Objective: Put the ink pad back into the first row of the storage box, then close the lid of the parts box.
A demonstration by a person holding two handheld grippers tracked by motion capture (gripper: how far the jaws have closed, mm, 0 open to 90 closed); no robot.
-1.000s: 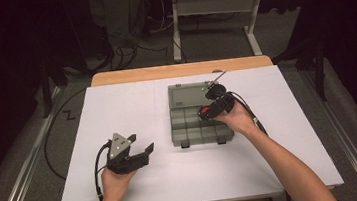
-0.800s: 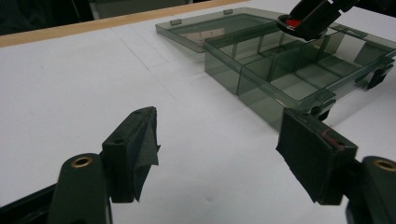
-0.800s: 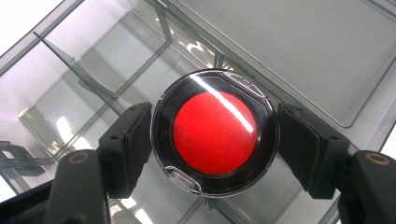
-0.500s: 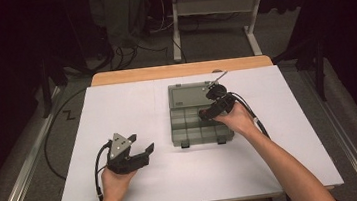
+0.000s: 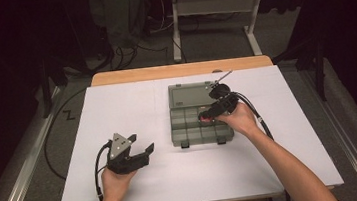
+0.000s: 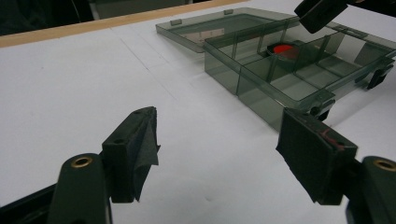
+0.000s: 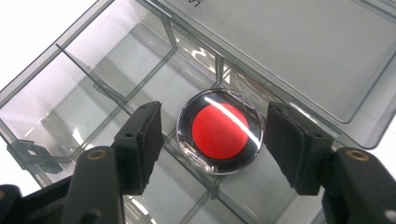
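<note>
A table [image 5: 140,185] with a white top is seen, and a strip of wood [image 5: 178,70] is shown along its far edge. A grey see-through box [image 5: 189,129] is set on it, right of the middle, with its lid [image 5: 188,93] laid open flat toward the far side.

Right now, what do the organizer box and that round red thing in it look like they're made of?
Organizer box: likely smoke-tinted clear plastic, glossy; the table shows through its walls and dividers, and they catch glare.
Red thing: probably a matte red disc, maybe foam or felt, inside a round clear case, plastic or glass; a bright streak of light runs across its cover.
</note>
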